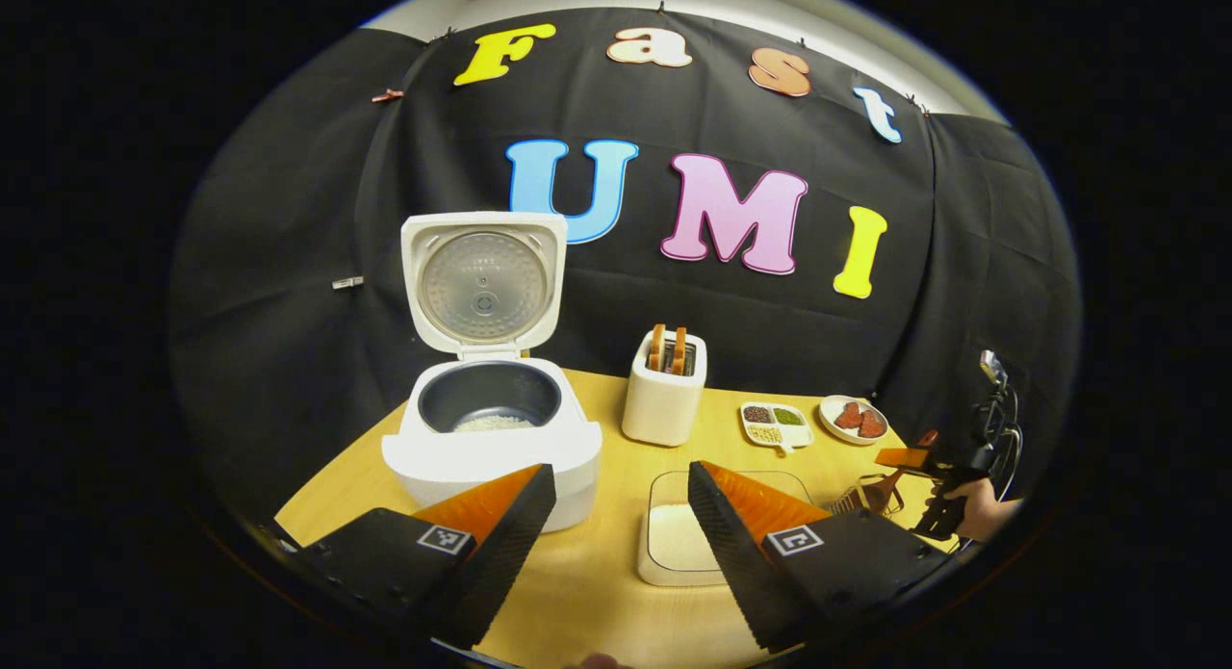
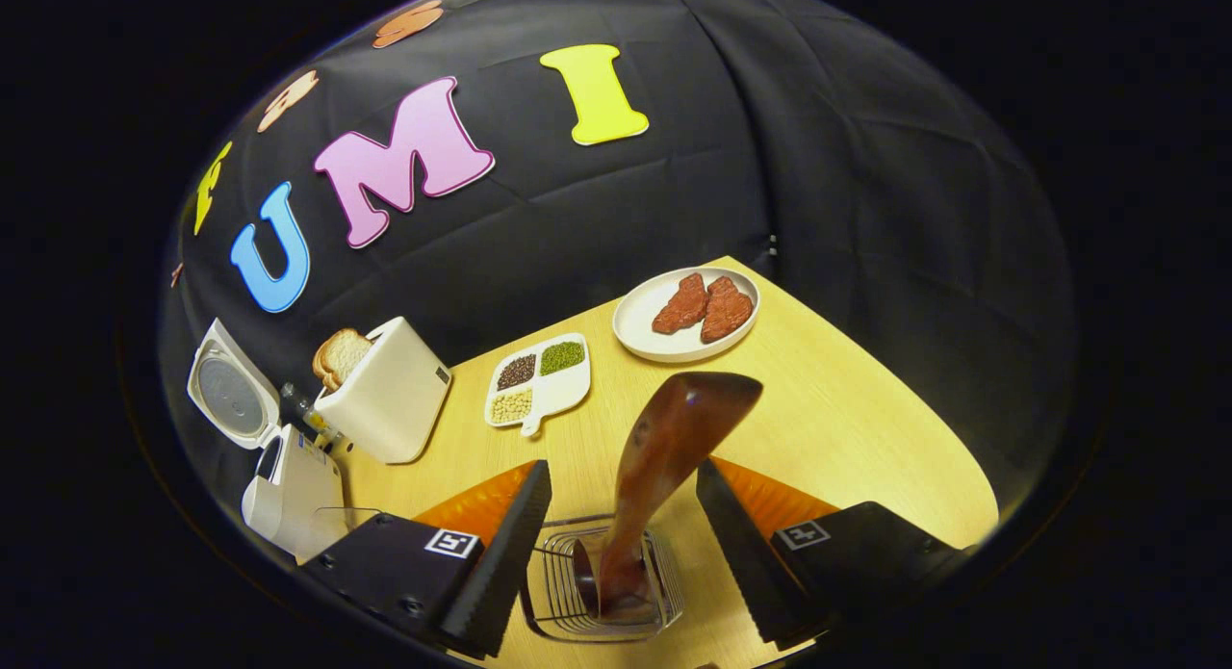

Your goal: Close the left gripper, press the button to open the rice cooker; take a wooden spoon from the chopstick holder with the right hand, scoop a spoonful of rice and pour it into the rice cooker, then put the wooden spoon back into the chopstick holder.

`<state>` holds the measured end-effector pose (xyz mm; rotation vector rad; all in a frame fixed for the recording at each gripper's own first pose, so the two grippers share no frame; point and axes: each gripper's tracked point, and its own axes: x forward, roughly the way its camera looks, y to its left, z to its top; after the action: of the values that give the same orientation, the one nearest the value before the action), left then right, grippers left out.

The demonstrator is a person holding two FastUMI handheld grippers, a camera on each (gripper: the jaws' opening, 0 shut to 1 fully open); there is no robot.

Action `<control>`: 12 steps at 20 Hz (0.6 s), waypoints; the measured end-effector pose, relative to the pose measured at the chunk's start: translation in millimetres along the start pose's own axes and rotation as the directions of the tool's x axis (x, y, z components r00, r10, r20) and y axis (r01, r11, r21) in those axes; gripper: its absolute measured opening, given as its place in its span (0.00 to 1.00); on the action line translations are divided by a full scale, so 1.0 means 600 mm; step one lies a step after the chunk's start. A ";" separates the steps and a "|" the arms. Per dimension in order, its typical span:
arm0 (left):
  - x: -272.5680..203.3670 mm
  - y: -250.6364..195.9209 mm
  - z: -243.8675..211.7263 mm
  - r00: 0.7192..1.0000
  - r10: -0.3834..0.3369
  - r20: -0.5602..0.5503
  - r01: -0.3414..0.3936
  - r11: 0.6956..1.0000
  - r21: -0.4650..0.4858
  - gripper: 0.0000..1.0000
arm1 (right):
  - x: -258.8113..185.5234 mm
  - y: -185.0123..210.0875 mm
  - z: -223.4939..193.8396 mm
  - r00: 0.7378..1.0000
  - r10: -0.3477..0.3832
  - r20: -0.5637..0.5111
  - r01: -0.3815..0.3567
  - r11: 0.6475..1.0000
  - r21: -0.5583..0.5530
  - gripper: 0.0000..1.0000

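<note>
The white rice cooker stands with its lid up, and some rice lies in its dark pot. My left gripper hangs open above the table in front of it, holding nothing. A square white rice container sits just beyond its right finger. In the right gripper view, a dark wooden spoon stands in the wire chopstick holder, leaning away. My right gripper is open, one finger on each side of the spoon and not touching it. A hand holds that right gripper at the table's right end.
A white toaster with bread slices stands mid-table. Behind it to the right are a divided dish of beans and a plate with red meat pieces. The black cloth wall runs along the back, close behind the cooker.
</note>
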<state>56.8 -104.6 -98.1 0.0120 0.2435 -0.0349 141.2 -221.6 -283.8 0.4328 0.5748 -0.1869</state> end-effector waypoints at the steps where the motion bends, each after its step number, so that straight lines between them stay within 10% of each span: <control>1: -0.003 -0.001 -0.004 1.000 0.002 -0.006 -0.002 1.000 0.004 0.96 | 0.006 0.002 0.000 1.000 0.005 -0.002 -0.005 1.000 0.007 0.94; 8: -0.030 -0.002 -0.051 0.998 -0.008 -0.056 0.006 0.999 -0.038 0.96 | 0.005 -0.006 0.007 0.999 -0.043 0.006 0.043 0.998 0.056 0.24; 12: -0.049 0.028 -0.072 0.997 0.000 -0.074 -0.004 0.999 -0.053 0.96 | -0.029 0.007 0.030 0.997 -0.062 0.036 0.060 0.997 0.045 0.19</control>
<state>18.7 -86.1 -132.6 -0.0396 0.3185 -0.0260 137.0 -224.8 -259.2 0.4533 0.5481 -0.2661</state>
